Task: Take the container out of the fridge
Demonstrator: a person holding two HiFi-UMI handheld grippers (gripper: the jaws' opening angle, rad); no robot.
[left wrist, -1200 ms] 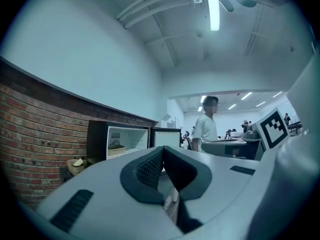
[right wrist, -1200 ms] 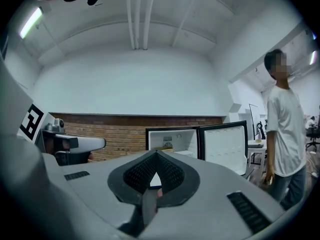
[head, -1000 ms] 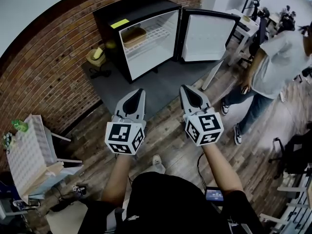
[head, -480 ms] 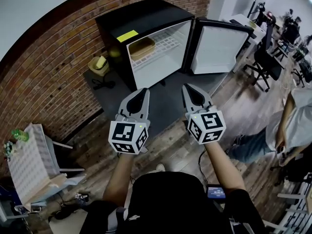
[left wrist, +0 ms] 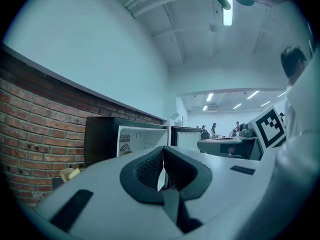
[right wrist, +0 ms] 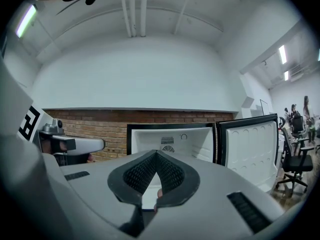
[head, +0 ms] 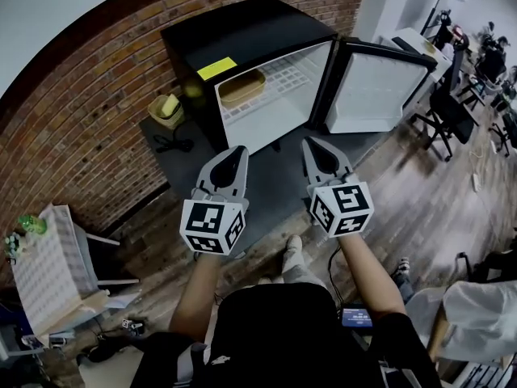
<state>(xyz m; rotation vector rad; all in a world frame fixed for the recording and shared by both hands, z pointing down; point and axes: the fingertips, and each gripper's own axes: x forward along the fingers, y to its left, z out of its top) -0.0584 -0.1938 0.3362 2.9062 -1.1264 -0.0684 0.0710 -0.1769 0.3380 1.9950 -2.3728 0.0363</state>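
A black mini fridge [head: 242, 47] stands against the brick wall with its door [head: 376, 87] swung open to the right. On its upper wire shelf lies a shallow tan container [head: 242, 88]. My left gripper [head: 235, 153] and right gripper [head: 316, 144] are held side by side, level, pointing at the fridge from some way off, above the dark mat [head: 275, 172]. Both are shut with nothing in them. The left gripper view shows the left gripper [left wrist: 163, 150] shut, with the fridge [left wrist: 107, 139] beyond. In the right gripper view the right gripper [right wrist: 156, 155] hides the fridge's [right wrist: 172, 141] shelf.
A yellow basket [head: 166, 108] sits on the floor left of the fridge. A white rack [head: 48, 257] stands at the far left. Desks and an office chair [head: 448, 111] fill the right side. A person in white [head: 477, 305] is at the lower right.
Both grippers have moved forward toward the fridge, which now sits nearer and further right in the head view. The person at the right has passed to the lower right corner.
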